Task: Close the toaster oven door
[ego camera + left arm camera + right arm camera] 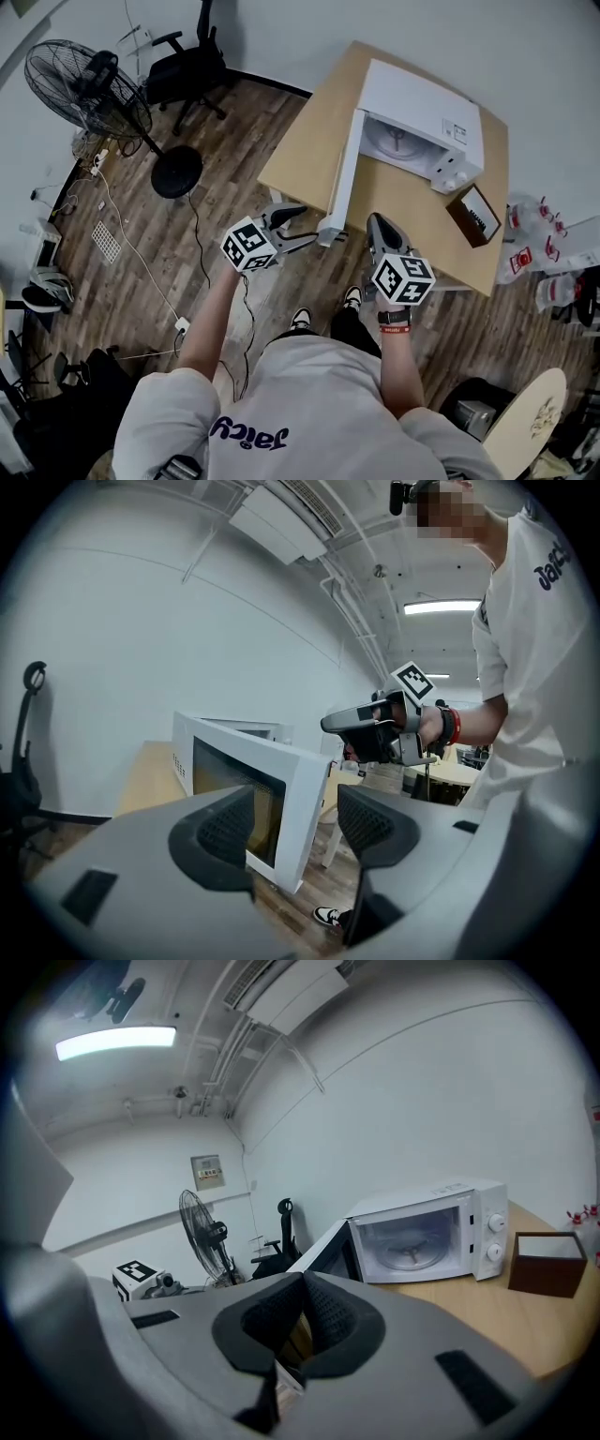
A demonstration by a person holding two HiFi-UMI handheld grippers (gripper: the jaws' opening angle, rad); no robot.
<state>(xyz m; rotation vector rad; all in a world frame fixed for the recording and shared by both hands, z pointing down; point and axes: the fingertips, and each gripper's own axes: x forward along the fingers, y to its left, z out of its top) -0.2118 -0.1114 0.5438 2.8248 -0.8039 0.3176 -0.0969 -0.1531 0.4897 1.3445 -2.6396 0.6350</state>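
The toaster oven door (341, 173) is hanging open at centre frame, its free edge lying between the left gripper (307, 225), jaws wide apart, and the right gripper (377, 223), jaws together.

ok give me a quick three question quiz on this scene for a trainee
1. True or false: the oven door is closed.
2. The jaws of the left tool are: A apart, gripping nothing; B shut on the door; C shut, empty.
3. Fill in: the jaws of the right tool are ___.
Key: 1 false; 2 A; 3 together.
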